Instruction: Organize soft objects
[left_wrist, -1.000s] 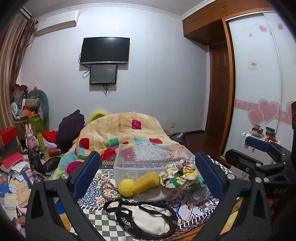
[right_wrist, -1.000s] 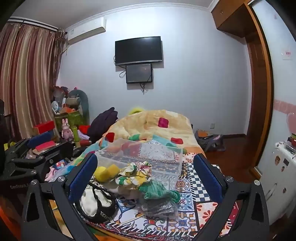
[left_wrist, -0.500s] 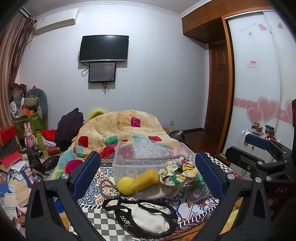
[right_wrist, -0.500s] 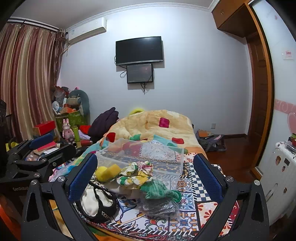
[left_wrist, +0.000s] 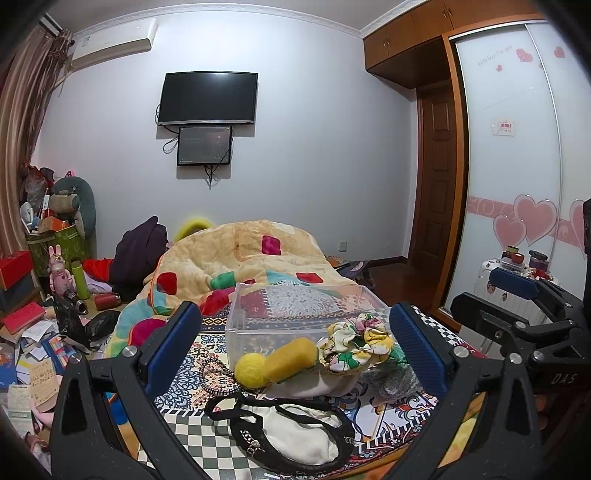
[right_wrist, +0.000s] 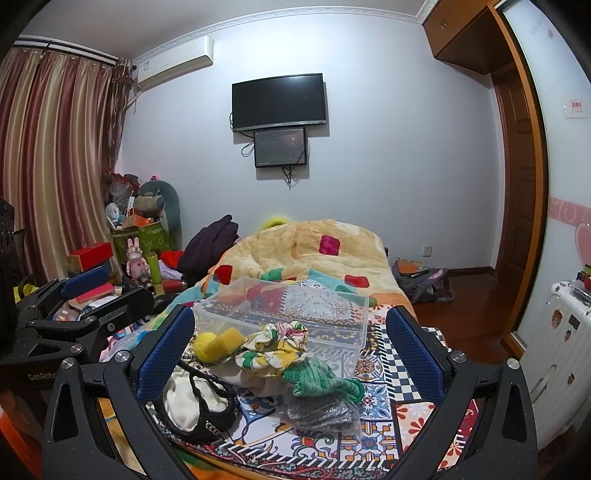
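Note:
A clear plastic box (left_wrist: 306, 314) (right_wrist: 288, 314) stands empty on the patterned bed cover. In front of it lies a heap of soft things: a yellow felt piece (left_wrist: 275, 363) (right_wrist: 218, 341), a flowered scrunchie (left_wrist: 354, 341) (right_wrist: 275, 349), a green knit piece (right_wrist: 321, 378), a grey mesh pouch (right_wrist: 319, 411) (left_wrist: 393, 380) and a white cloth with a black strap (left_wrist: 295, 432) (right_wrist: 192, 402). My left gripper (left_wrist: 295, 350) is open and empty, short of the heap. My right gripper (right_wrist: 290, 354) is open and empty, also short of it.
A yellow quilt with coloured patches (left_wrist: 240, 266) is bunched behind the box. Clutter, boxes and a pink rabbit toy (left_wrist: 59, 273) fill the floor at left. A white suitcase (right_wrist: 561, 343) and a wardrobe door (left_wrist: 517, 184) stand at right. The other gripper (left_wrist: 524, 314) shows at right.
Both grippers have tilted up slightly and drifted; the heap and box sit a little lower in view. Nothing was grasped or moved.

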